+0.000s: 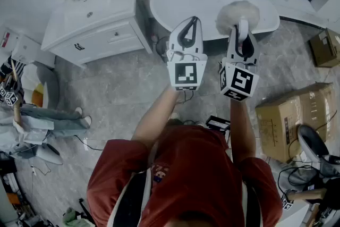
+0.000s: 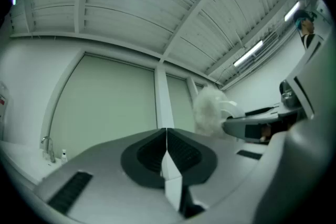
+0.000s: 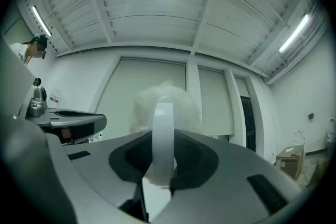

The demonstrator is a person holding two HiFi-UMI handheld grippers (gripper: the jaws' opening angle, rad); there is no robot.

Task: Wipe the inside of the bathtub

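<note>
The white oval bathtub [image 1: 191, 0] lies across the top middle of the head view, beyond both grippers. My right gripper [image 1: 243, 34] is held up in front of it, shut on the white handle [image 3: 163, 139] of a fluffy white duster [image 1: 237, 14], whose head [image 3: 165, 105] rises just past the jaws. My left gripper [image 1: 189, 32] is beside it on the left, shut with nothing between its jaws [image 2: 166, 157]. Both gripper views look up at the wall and ceiling; the tub is not in them. The duster [image 2: 210, 110] also shows in the left gripper view.
A white vanity cabinet [image 1: 95, 21] with a sink and tap stands at the upper left. Cardboard boxes [image 1: 295, 119] sit on the marble floor to the right, another box [image 1: 325, 46] farther back. Cables and a seated person's legs [image 1: 48, 119] are at the left.
</note>
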